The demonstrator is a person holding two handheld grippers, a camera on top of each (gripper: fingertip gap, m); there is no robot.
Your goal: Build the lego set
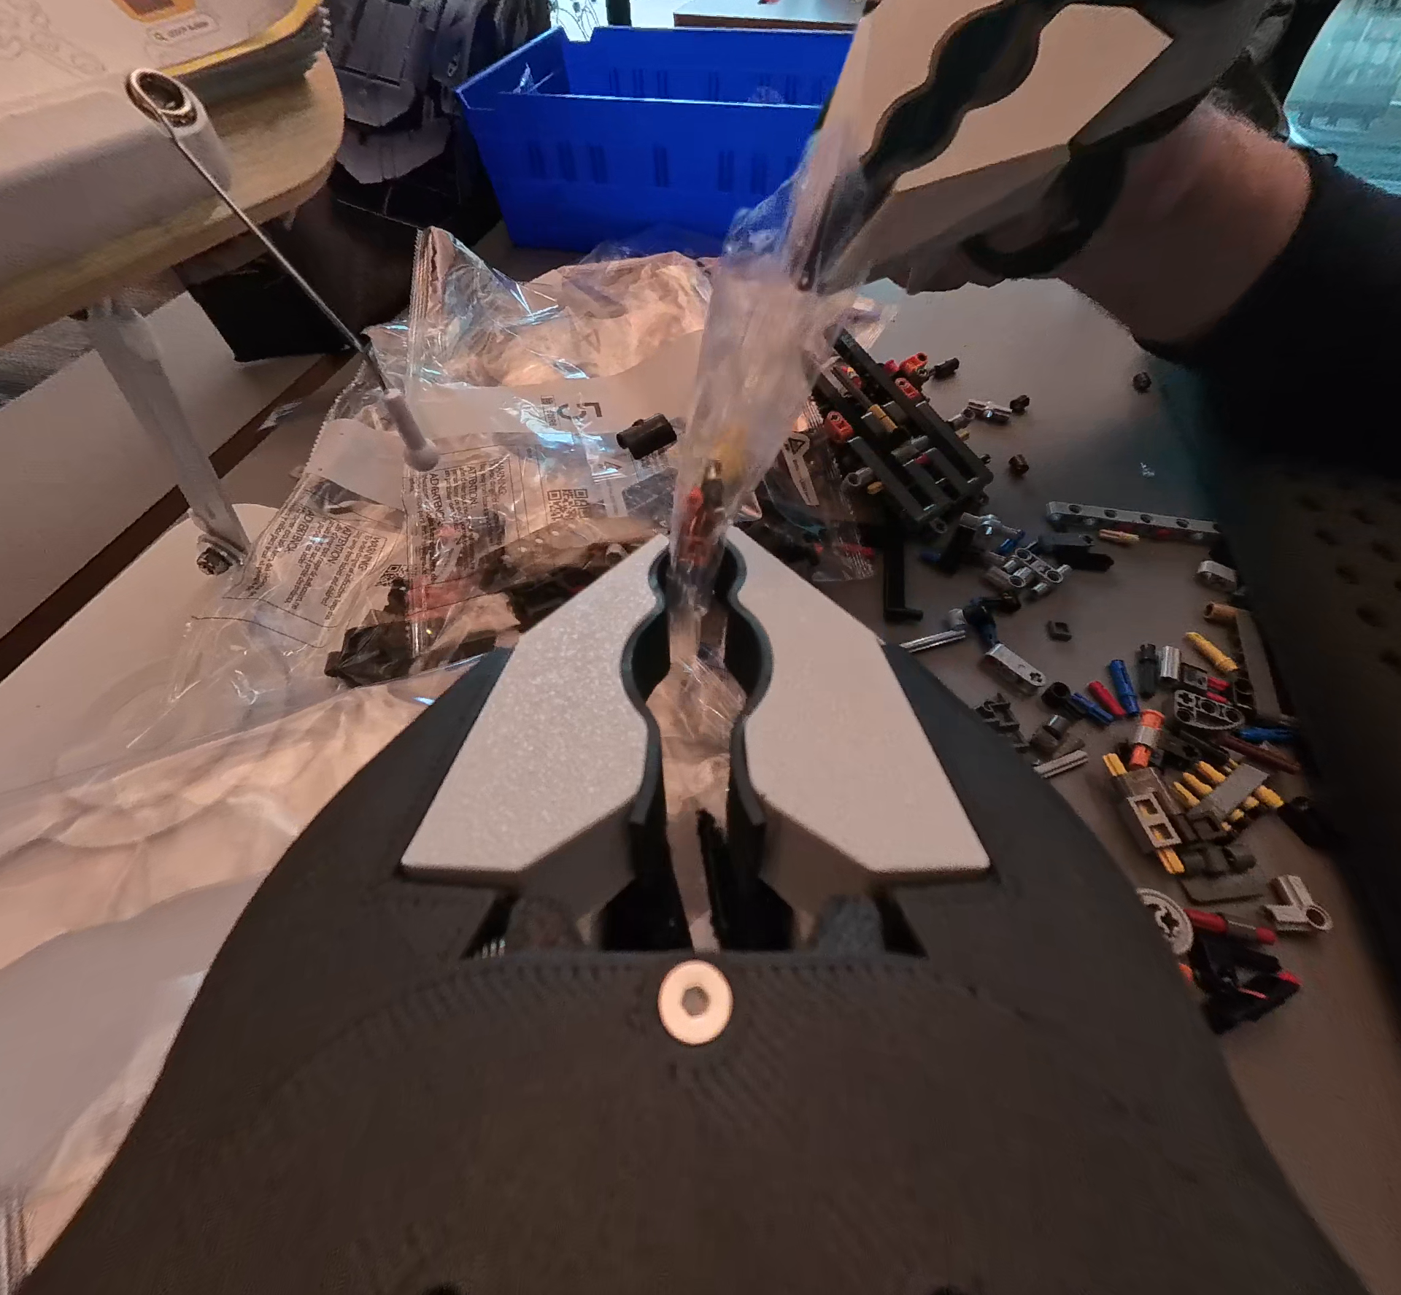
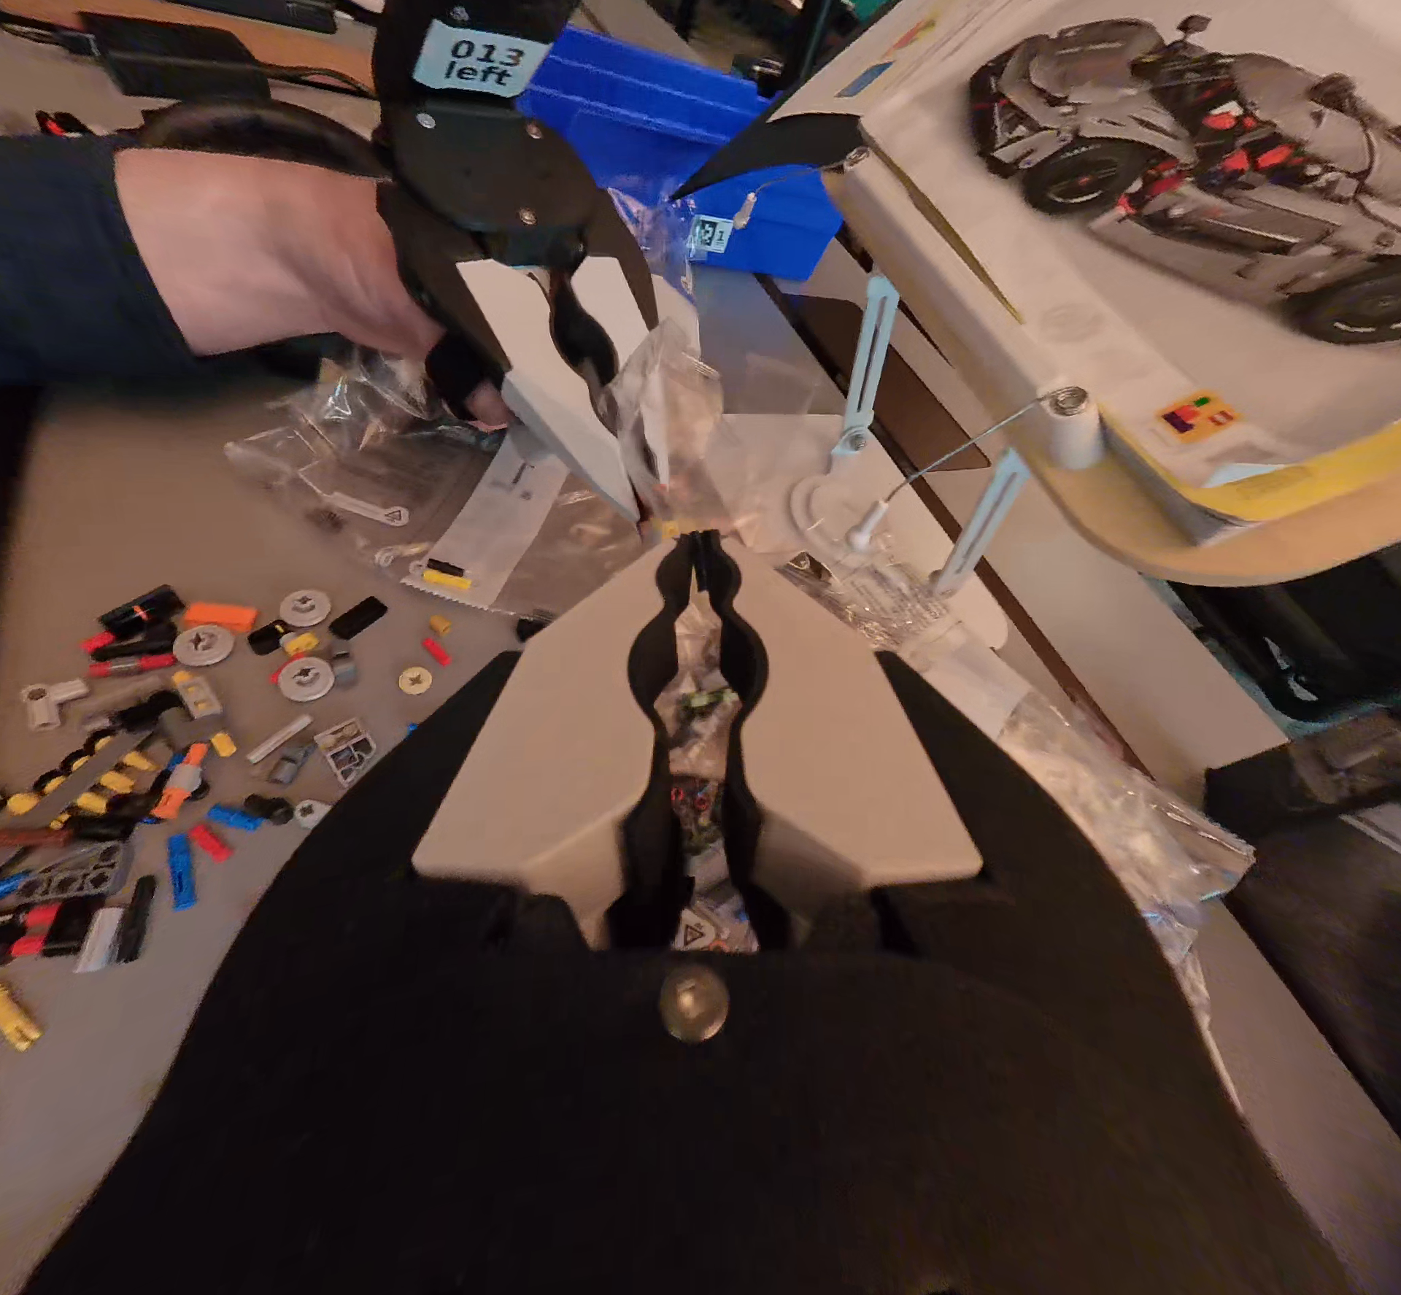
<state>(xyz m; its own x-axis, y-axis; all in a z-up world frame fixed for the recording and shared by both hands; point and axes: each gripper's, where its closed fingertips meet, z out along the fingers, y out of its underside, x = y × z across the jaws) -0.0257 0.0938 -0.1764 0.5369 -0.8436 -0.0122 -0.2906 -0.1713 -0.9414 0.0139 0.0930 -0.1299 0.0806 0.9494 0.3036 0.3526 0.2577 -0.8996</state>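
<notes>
I have a small clear plastic bag [image 1: 747, 425] of lego pieces stretched in the air between both tools, above the counter [image 1: 1183, 1092]. My left hand-held gripper [image 1: 697, 561] is clamped on the bag's lower end, and my right hand-held gripper [image 2: 701, 550] is pinched on its other end; in the left wrist view it comes in from the upper right.

I judge the bag to be light, limp and slippery: the film crumples and stretches rather than resisting, and the few red and yellow bits inside slide to the low end. I would grip the bare film near an edge seam, away from the lump of pieces, so a pull tears the film and not my hold.

Below lie more parts bags [image 1: 455, 500], some with printed white warning panels and square codes, a dark partly built frame [image 1: 902, 440] and loose pieces [image 1: 1183, 751]. The instruction booklet [image 2: 1183, 144], on its stand, shows a grey car and a small coloured logo. A white tag sits on the left tool's body. A blue bin [image 1: 652, 137] stands behind.
</notes>
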